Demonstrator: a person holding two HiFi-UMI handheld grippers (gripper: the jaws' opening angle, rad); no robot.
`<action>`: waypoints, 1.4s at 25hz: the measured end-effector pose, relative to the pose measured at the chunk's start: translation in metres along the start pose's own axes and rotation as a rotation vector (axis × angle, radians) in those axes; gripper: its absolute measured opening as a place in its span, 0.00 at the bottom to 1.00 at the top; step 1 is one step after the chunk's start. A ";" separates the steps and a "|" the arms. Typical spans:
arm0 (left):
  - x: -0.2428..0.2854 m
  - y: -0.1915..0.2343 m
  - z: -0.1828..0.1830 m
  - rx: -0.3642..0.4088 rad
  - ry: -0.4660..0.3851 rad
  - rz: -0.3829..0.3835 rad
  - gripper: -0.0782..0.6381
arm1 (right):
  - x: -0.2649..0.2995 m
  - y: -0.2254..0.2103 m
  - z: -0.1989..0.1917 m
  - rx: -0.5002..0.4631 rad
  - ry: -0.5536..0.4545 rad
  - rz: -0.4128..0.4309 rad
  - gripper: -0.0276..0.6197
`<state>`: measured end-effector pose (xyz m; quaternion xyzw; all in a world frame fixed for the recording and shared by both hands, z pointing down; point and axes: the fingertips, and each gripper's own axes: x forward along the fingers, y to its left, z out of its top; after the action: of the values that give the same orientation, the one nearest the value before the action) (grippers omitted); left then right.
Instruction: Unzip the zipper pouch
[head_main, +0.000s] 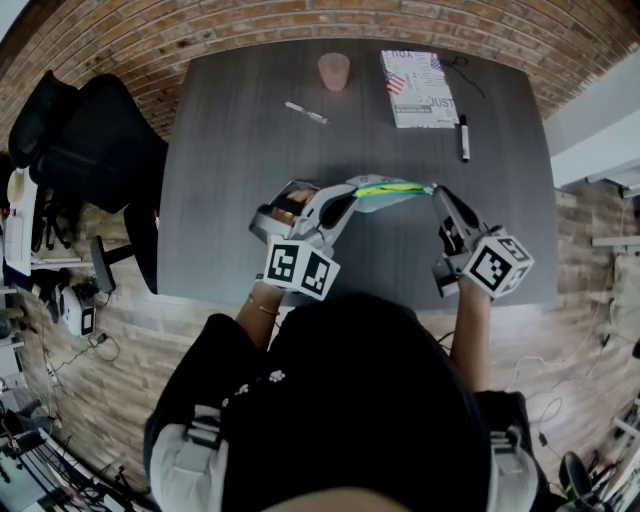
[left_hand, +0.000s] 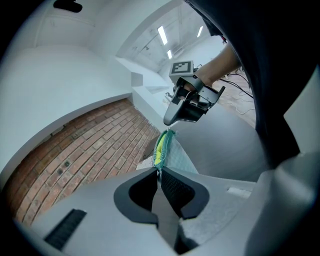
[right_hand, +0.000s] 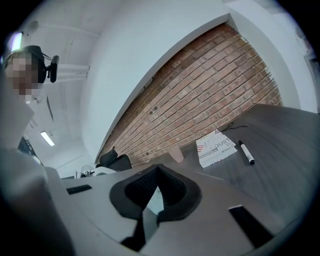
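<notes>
A pale teal zipper pouch (head_main: 392, 193) with a yellow-green strip along its top edge hangs stretched between my two grippers, above the dark table (head_main: 230, 200). My left gripper (head_main: 347, 194) is shut on the pouch's left end; in the left gripper view its pads (left_hand: 172, 187) pinch the near end of the pouch (left_hand: 169, 152). My right gripper (head_main: 436, 194) is shut on the other end; the left gripper view shows its tip (left_hand: 169, 123) meeting the pouch's far corner. Whether it pinches the zipper pull I cannot tell. In the right gripper view the jaws (right_hand: 158, 171) are closed, with a pale patch behind them.
At the table's far side stand a pink cup (head_main: 334, 71) and a printed booklet (head_main: 418, 88), with a black marker (head_main: 463, 138) and a white pen (head_main: 305, 112) nearby. A black office chair (head_main: 90, 140) stands left of the table. A brick wall runs behind.
</notes>
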<state>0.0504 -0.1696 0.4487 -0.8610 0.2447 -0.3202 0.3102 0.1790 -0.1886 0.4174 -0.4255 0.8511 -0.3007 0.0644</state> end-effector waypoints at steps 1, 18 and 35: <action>0.000 0.001 -0.001 -0.002 0.002 0.002 0.14 | -0.002 -0.003 0.000 0.004 -0.001 -0.013 0.04; -0.001 -0.001 0.003 -0.004 -0.005 -0.008 0.14 | -0.015 -0.019 0.004 0.020 -0.021 -0.058 0.04; -0.004 0.004 -0.001 -0.045 0.001 0.012 0.14 | -0.018 -0.027 -0.001 0.013 -0.025 -0.080 0.05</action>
<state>0.0463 -0.1697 0.4451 -0.8662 0.2571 -0.3132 0.2925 0.2083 -0.1867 0.4304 -0.4626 0.8304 -0.3034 0.0656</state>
